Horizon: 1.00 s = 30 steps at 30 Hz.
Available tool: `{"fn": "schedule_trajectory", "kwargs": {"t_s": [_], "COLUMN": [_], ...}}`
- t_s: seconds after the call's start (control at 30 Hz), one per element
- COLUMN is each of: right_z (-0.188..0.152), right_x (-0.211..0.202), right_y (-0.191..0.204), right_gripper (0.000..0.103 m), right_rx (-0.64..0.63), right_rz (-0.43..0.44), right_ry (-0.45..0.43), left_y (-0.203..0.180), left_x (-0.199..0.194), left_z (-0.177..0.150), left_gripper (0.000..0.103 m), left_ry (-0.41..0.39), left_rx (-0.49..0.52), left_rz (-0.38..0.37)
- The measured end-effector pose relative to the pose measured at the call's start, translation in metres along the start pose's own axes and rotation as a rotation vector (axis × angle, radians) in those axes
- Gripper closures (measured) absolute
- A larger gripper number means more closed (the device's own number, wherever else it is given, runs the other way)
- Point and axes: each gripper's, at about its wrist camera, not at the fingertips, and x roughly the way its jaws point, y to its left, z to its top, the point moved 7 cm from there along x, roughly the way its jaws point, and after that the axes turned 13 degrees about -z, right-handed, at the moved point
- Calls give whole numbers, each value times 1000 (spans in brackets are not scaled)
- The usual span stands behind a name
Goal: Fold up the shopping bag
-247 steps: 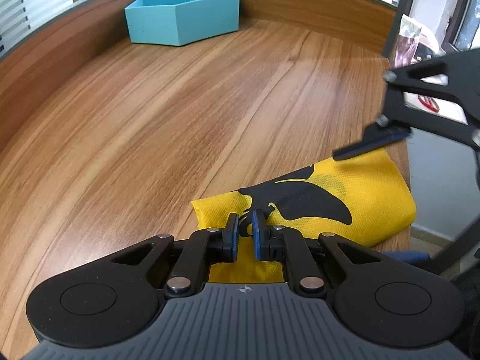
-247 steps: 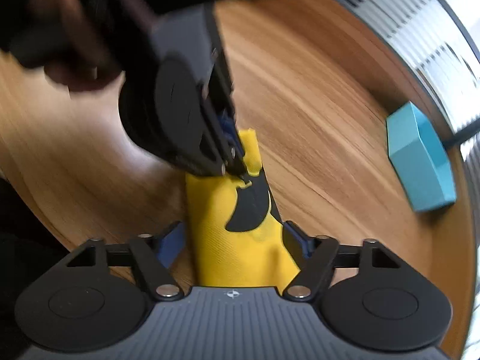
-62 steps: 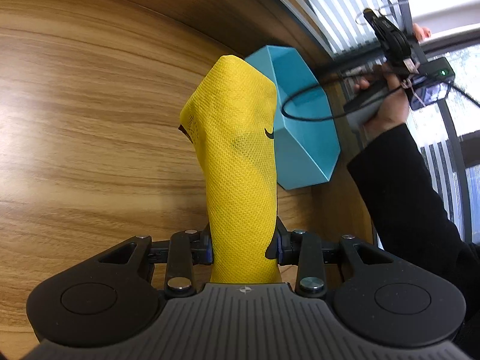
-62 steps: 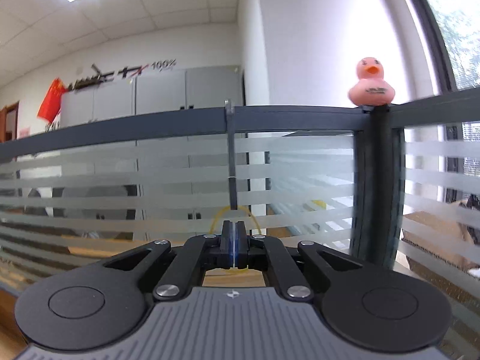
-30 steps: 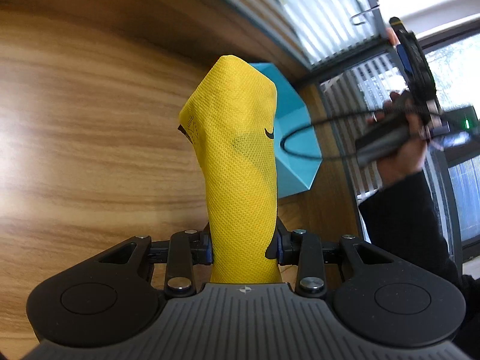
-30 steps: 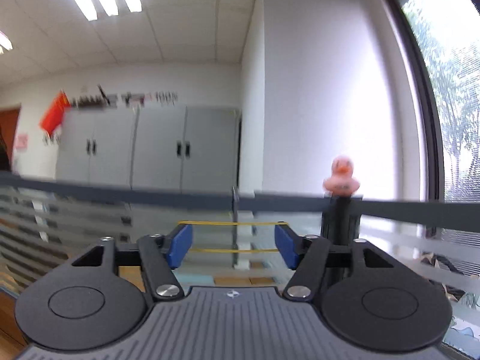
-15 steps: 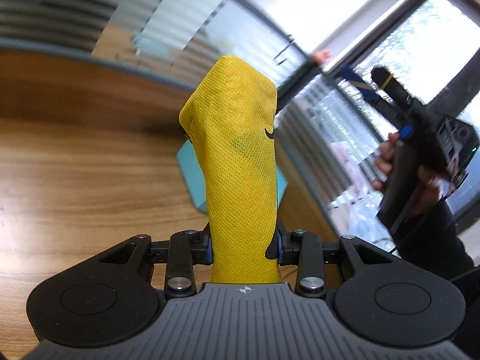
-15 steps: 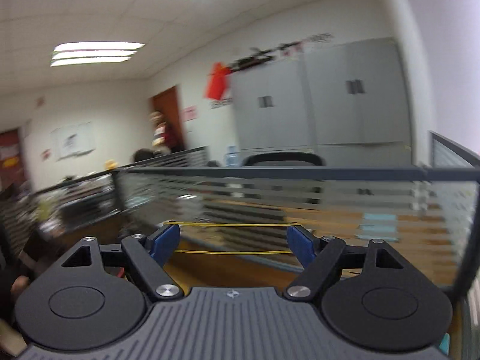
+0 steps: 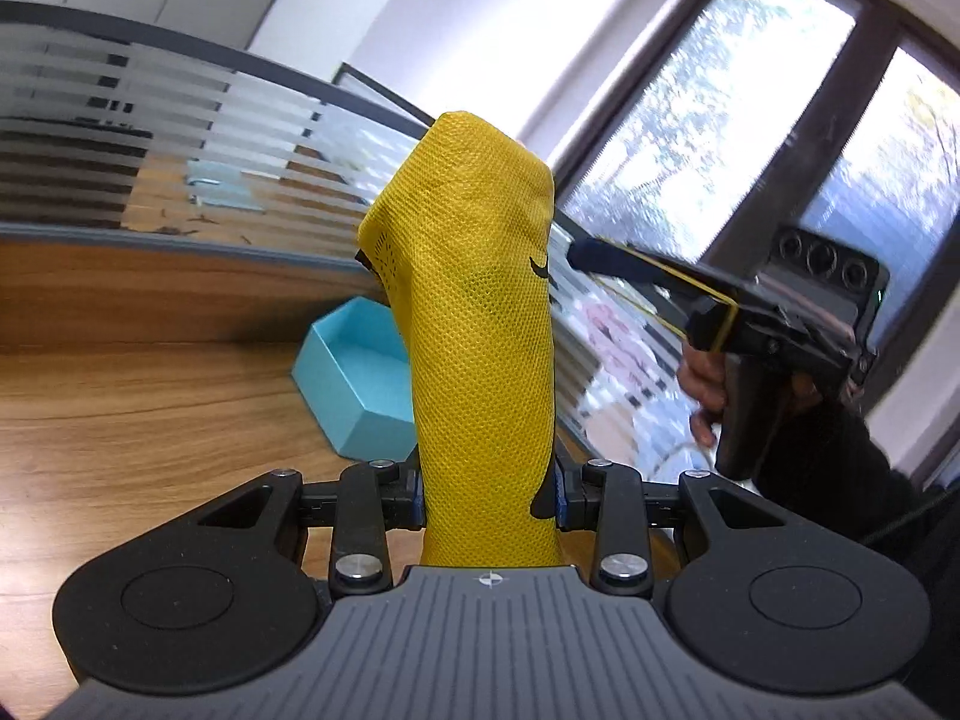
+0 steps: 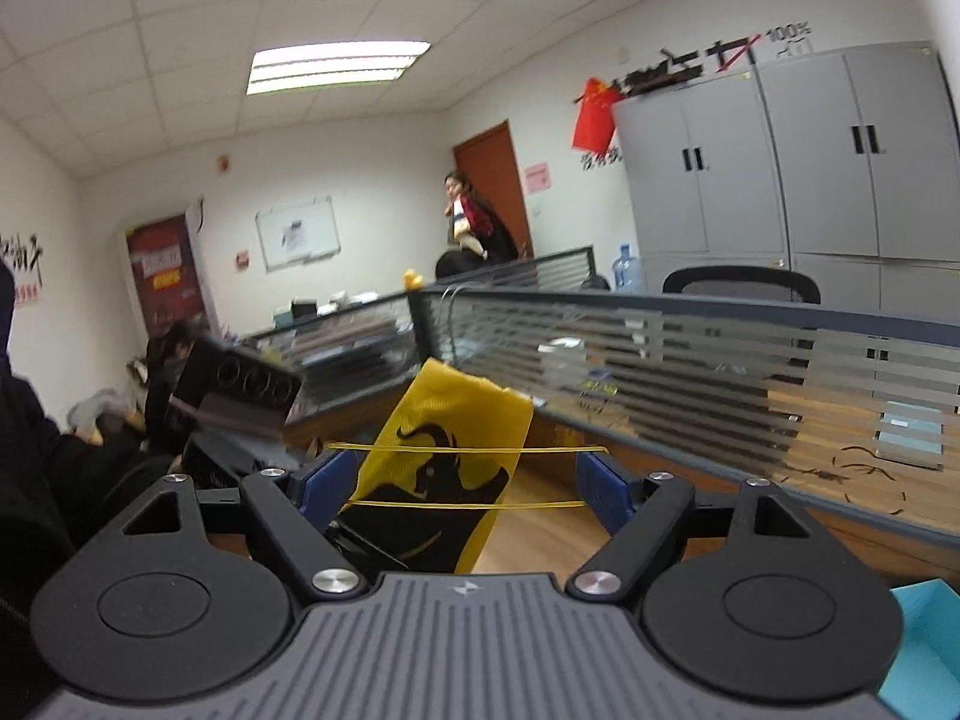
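Note:
My left gripper (image 9: 487, 495) is shut on the folded yellow shopping bag (image 9: 480, 336), a narrow bundle with a black print that stands upright above the wooden desk (image 9: 120, 408). My right gripper (image 10: 465, 480) is open, with a yellow rubber band (image 10: 468, 504) stretched between its blue fingers (image 10: 324, 483). In the right wrist view the bag (image 10: 447, 456) stands just beyond the band, held by the left gripper below it. In the left wrist view the right gripper (image 9: 636, 267) is at the right, level with the bag's top, fingers pointing at it.
A light blue open box (image 9: 360, 372) sits on the desk behind the bag, also at the lower right of the right wrist view (image 10: 924, 636). A striped glass partition (image 9: 150, 138) borders the desk. Beyond are office desks, cabinets and a person.
My right gripper opened, stretching the rubber band, then swung round to face the bag. My left gripper tilted up with the bag still in its grip.

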Motion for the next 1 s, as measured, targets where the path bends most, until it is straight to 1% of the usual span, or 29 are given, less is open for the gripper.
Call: {"fn": "schedule_trajectory", "kwargs": {"t_s": [0.07,0.17,0.23,0.3,0.4,0.53,0.57,0.63,0.7,0.73,0.87,0.97,1.0], "right_z": [3,8,9,10,16,23,24,30,33,33,37,40,41], "right_x": [-5,-11,-13,-20,-31,-49,-53,-62,-68,-69,-64,-58,-56], "right_y": [2,4,1,5,5,8,8,9,11,12,13,16,17], "right_gripper": [18,18,18,18,18,18,18,18,17,17,16,15,15], "right_rx": [-26,-42,-30,-16,-16,-11,-15,-11,-8,-15,-46,-73,-82], "right_rz": [-5,16,63,132,190,276,290,319,344,342,346,373,381], "right_ry": [20,55,86,114,104,149,152,143,151,159,193,235,247], "left_y": [-8,-21,-31,-43,-52,-73,-78,-85,-91,-94,-102,-106,-108], "left_x": [2,11,10,9,10,9,11,13,15,17,25,28,30], "left_z": [-3,-10,-18,-21,-21,-25,-26,-27,-28,-29,-34,-33,-34], "left_gripper": [66,66,66,66,66,66,66,66,66,66,66,66,66], "left_ry": [46,98,121,149,183,245,264,277,291,298,369,410,436], "left_rx": [33,85,107,144,182,248,266,277,303,317,396,426,444], "left_rz": [-33,-83,-111,-139,-162,-202,-212,-234,-235,-235,-223,-230,-233]}}
